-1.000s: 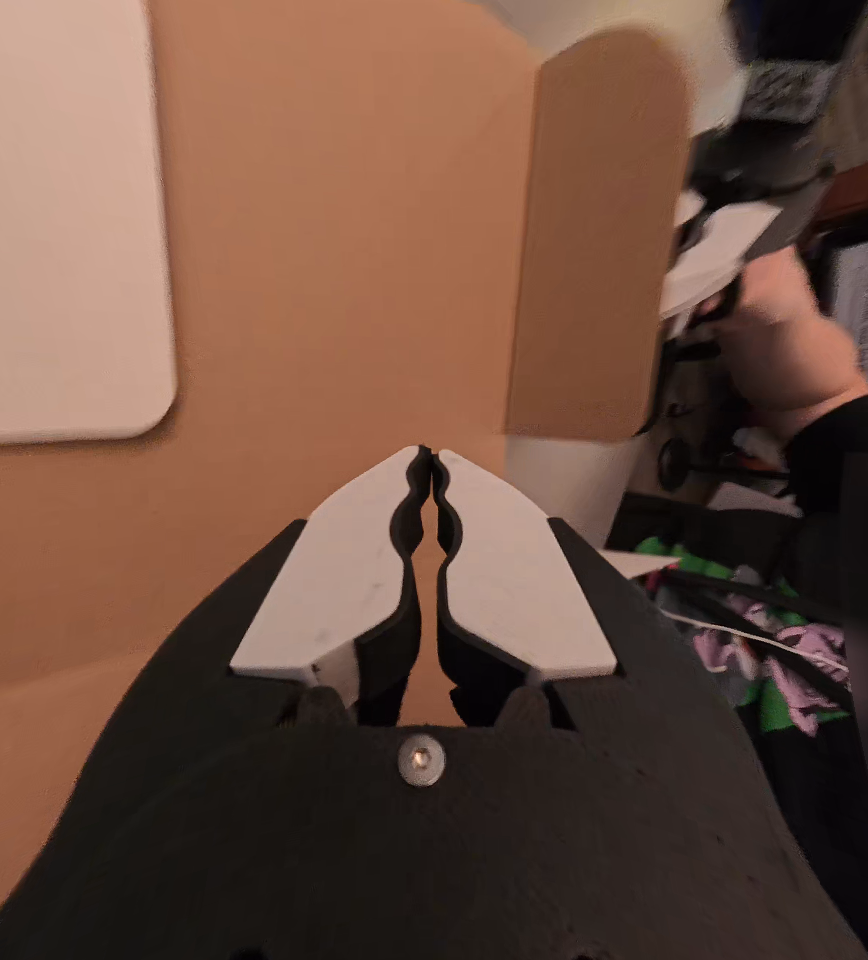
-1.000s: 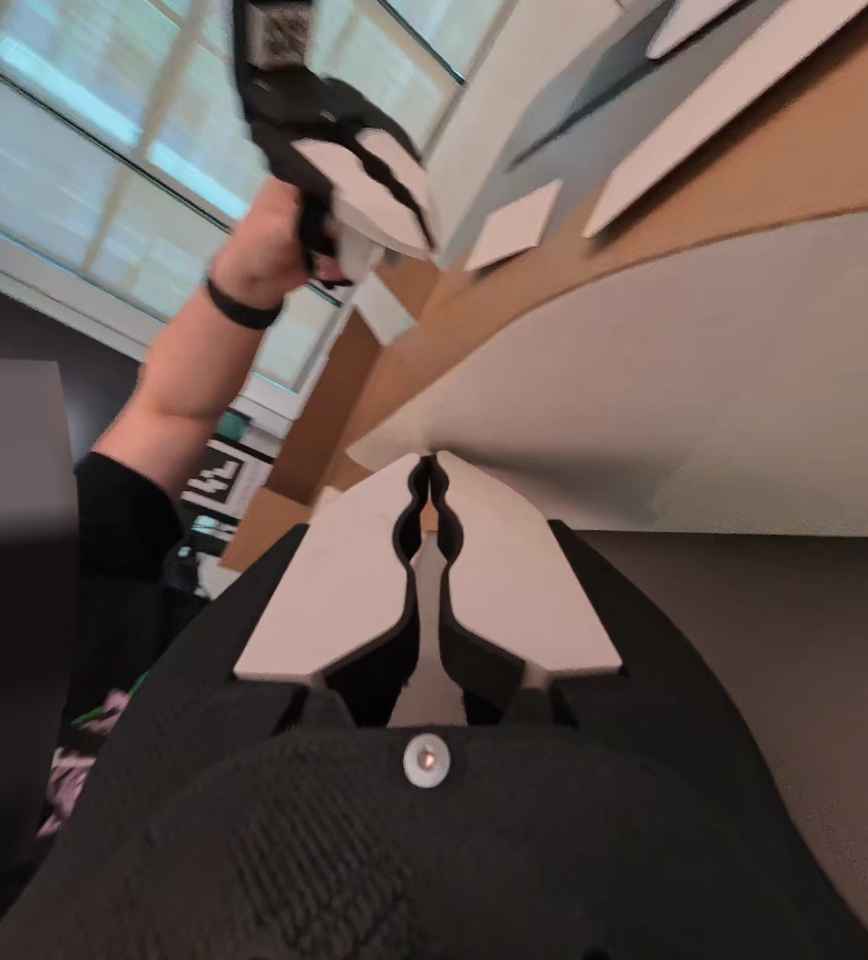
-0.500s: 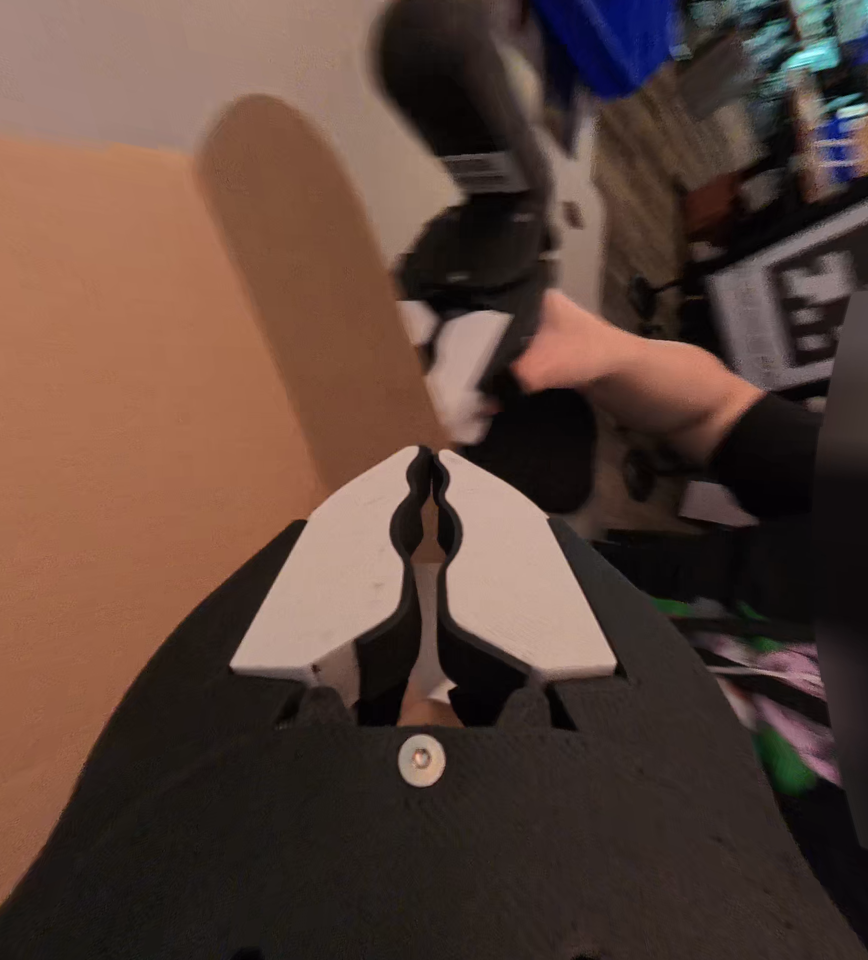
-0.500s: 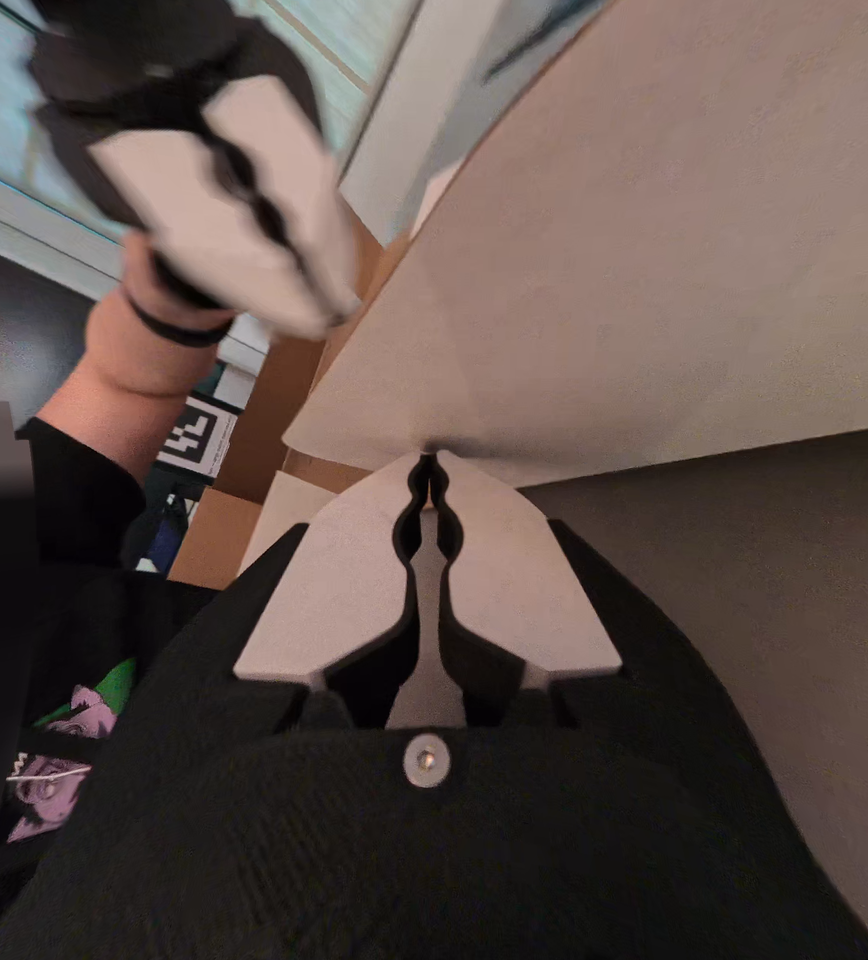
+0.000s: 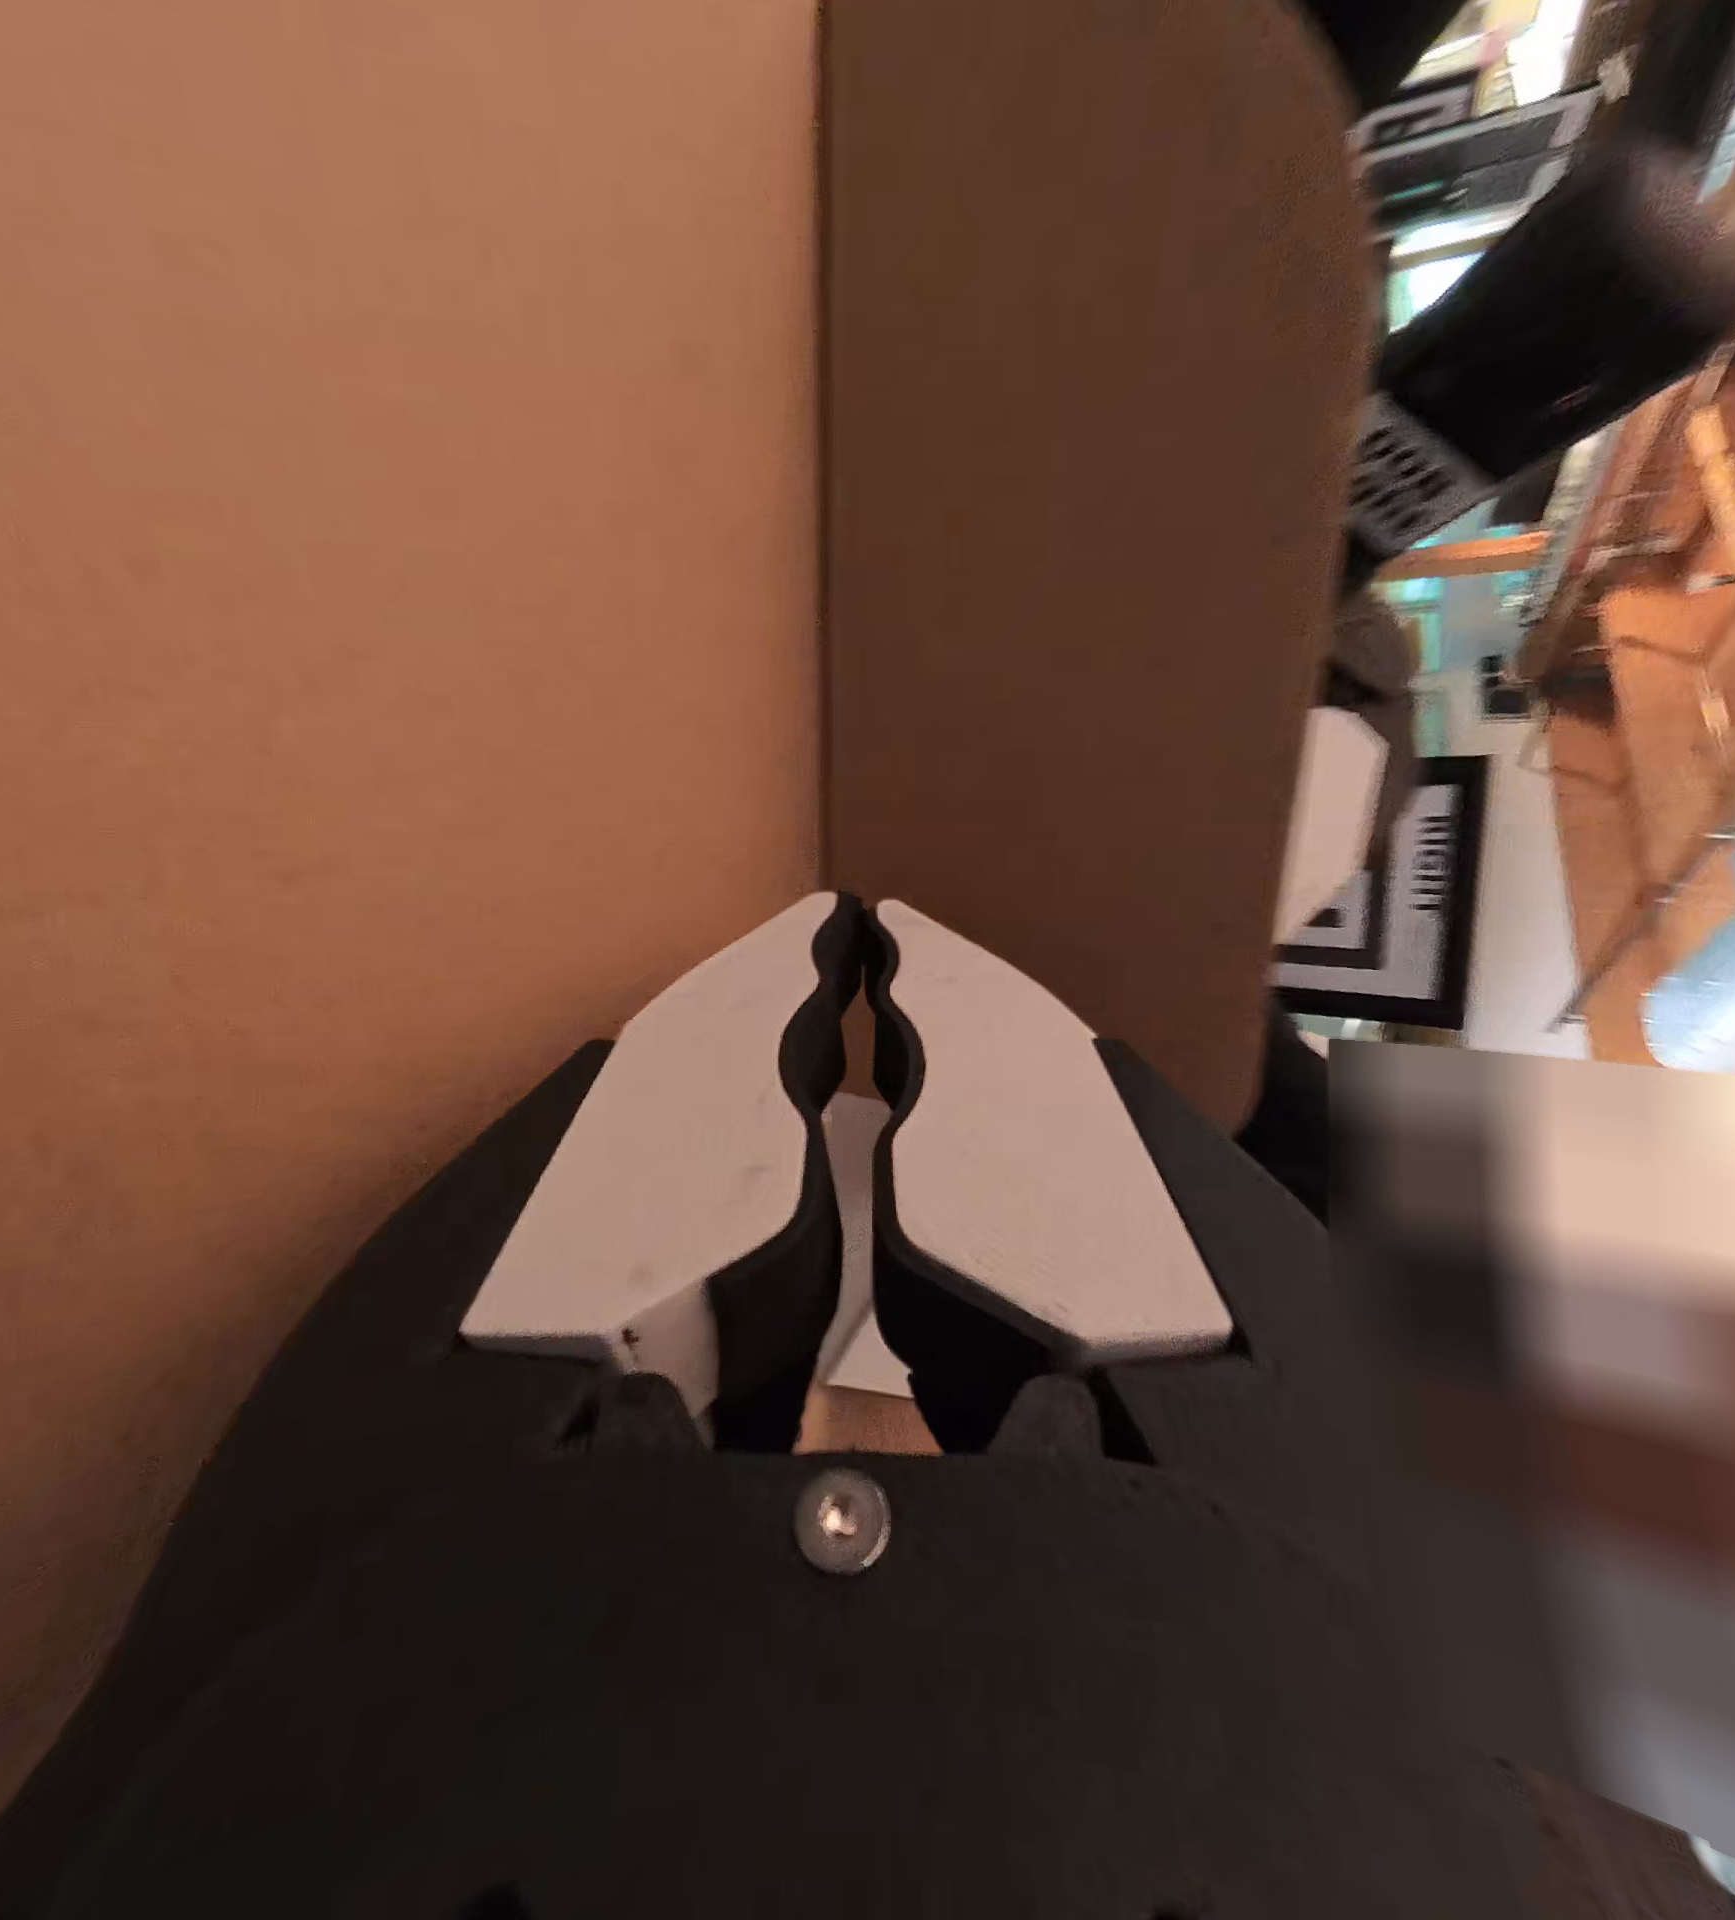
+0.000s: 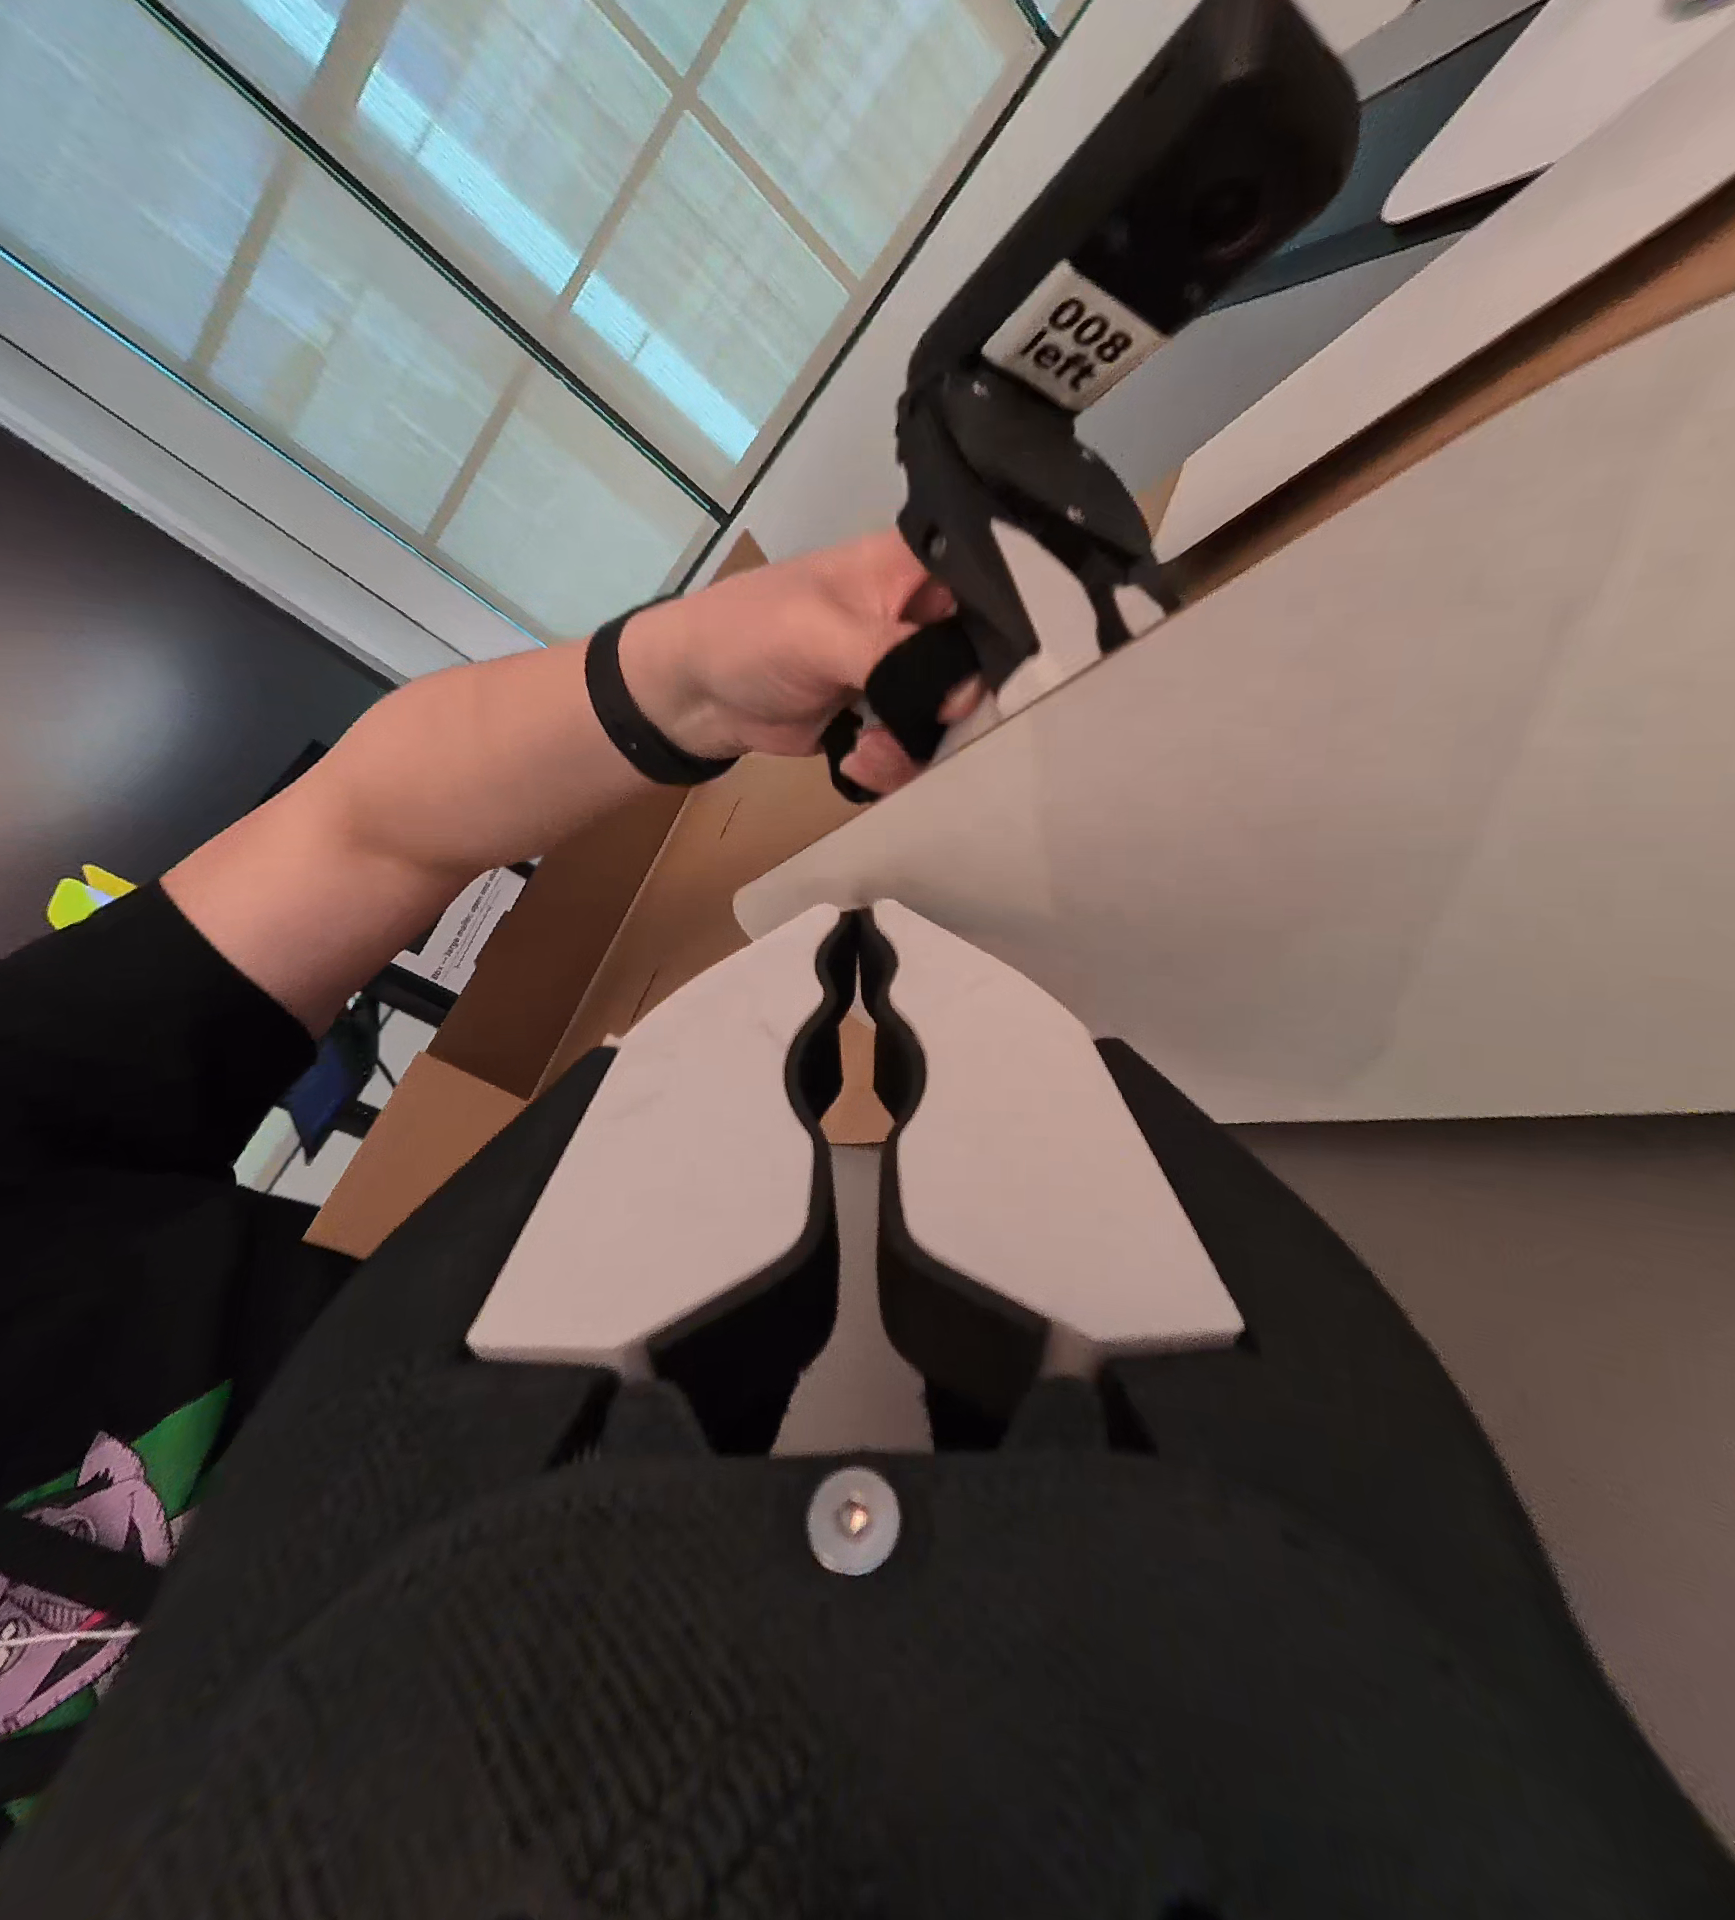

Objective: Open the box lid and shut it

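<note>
The box lid is open; its brown inside (image 5: 375, 520) fills the left wrist view, with a round-cornered side flap (image 5: 1050, 520) to the right of a crease. My left gripper (image 5: 858, 914) is shut and empty, tips close to that crease. In the right wrist view the lid's white outside (image 6: 1362, 831) slants across the right half. My right gripper (image 6: 858, 920) is shut on the lid's edge near its rounded corner. The left gripper's black body (image 6: 1008, 488) shows above the lid's edge, its fingers hidden behind the lid.
A person's bare forearm (image 6: 530, 748) with a black wristband holds the left gripper. Brown cardboard boxes (image 6: 582, 935) stand behind. A grey tabletop (image 6: 1569, 1403) lies under the lid. A large window (image 6: 427, 260) is above. Black-and-white marker boards (image 5: 1403, 883) and shelves (image 5: 1673, 623) are off right.
My left gripper has swung from out in front of the lid to behind its edge, against the brown inside. My right gripper has stayed shut on the lid's corner.
</note>
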Demonstrator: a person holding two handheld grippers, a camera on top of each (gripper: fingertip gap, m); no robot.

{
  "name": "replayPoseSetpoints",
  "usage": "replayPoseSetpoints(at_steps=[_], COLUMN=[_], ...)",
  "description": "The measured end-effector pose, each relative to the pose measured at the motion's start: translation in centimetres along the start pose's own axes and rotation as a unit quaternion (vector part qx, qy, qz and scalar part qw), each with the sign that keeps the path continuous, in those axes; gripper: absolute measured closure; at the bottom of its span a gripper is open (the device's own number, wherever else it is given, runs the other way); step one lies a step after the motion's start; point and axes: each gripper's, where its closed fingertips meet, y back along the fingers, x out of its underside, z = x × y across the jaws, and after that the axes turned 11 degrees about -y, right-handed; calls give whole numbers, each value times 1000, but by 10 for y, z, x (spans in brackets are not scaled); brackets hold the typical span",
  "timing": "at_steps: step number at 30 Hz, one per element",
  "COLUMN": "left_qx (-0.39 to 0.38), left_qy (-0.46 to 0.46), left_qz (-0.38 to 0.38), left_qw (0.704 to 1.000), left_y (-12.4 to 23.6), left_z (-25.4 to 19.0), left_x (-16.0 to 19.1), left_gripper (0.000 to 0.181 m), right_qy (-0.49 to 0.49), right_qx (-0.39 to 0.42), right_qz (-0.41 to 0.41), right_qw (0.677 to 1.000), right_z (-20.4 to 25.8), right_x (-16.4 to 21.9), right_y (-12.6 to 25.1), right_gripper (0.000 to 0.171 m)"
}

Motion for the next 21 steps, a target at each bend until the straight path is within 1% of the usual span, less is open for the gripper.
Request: replayPoseSetpoints(at_steps=[2, 6, 11, 14, 16, 18, 20, 21], left_qx=[-34, -60, -26, -25, -43, -90, -137, -158], left_qy=[-3, 0, 25, 18, 17, 7, -12, -30], left_qz=[17, 28, 12, 8, 6, -17, -65, -84], left_qw=[999, 998, 999, 999, 999, 996, 988, 983], left_y=[-5, -9, -8, -8, -6, 8, 35, 50], left_z=[13, 26, 28, 28, 29, 30, 23, 18], left_x=[8, 14, 13, 13, 12, 4, -10, -16], left_gripper=[181, 181, 181, 181, 181, 181, 181, 181], right_qy=[0, 10, -7, -33, -51, -53, -56, -62], right_qx=[8, 54, 51, 46, 39, 44, 51, 69], right_qz=[-5, -4, 9, 16, 24, 28, 37, 46], right_qw=[1000, 998, 999, 998, 998, 997, 996, 995], right_z=[-5, -21, -32, -45, -51, -57, -61, -68], right_x=[-4, -11, -22, -26, -25, -23, -21, -19], right_y=[-2, -8, -28, -38, -42, -43, -44, -44], right_gripper=[171, 171, 171, 171, 171, 171, 171, 171])
